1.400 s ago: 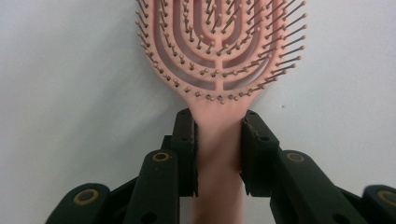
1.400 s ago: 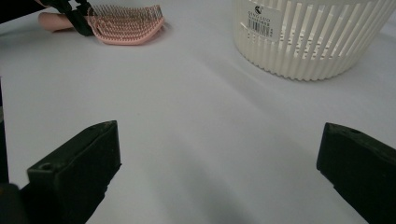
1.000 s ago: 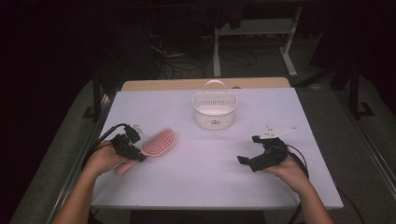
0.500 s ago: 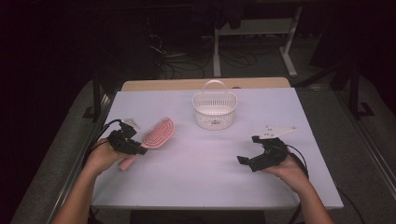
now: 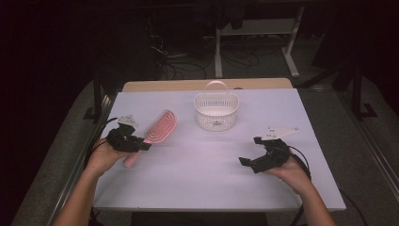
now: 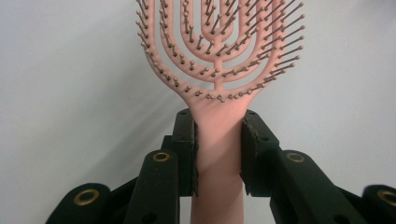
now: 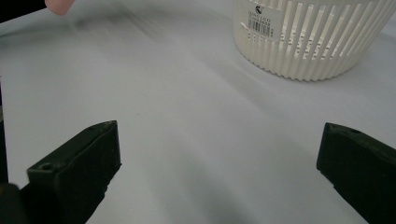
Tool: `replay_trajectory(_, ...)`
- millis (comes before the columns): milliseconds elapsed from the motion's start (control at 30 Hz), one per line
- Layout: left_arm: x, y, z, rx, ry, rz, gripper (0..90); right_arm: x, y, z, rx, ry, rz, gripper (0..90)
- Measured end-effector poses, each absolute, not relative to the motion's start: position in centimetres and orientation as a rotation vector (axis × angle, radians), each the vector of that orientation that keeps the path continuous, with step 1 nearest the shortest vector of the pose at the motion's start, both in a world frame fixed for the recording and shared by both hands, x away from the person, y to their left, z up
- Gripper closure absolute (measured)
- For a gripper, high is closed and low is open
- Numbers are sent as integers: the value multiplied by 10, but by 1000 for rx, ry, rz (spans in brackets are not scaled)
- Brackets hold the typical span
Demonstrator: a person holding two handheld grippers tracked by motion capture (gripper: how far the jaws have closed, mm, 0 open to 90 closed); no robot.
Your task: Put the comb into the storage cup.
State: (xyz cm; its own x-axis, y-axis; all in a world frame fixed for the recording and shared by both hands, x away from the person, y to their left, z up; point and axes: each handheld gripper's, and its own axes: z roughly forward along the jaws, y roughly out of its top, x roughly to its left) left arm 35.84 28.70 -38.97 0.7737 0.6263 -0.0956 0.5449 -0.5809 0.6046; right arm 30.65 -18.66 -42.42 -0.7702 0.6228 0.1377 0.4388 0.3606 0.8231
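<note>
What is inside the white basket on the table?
The white basket looks empty: its perforated bottom shows in the high view. Its near wall covers the front of the floor, so something small there would stay hidden.

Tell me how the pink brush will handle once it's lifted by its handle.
The brush probably stays stiff: its moulded frame keeps its shape in the left gripper. It looks light, the head being mostly open slots. Gripped at the smooth neck, it might pivot or slip a little.
</note>
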Motion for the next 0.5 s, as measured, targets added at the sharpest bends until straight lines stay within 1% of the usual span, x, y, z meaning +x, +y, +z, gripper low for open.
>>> replay_trajectory(500,354,289,-380,2176,781,273,706,307,-187,-424,958,2421,1374,0)
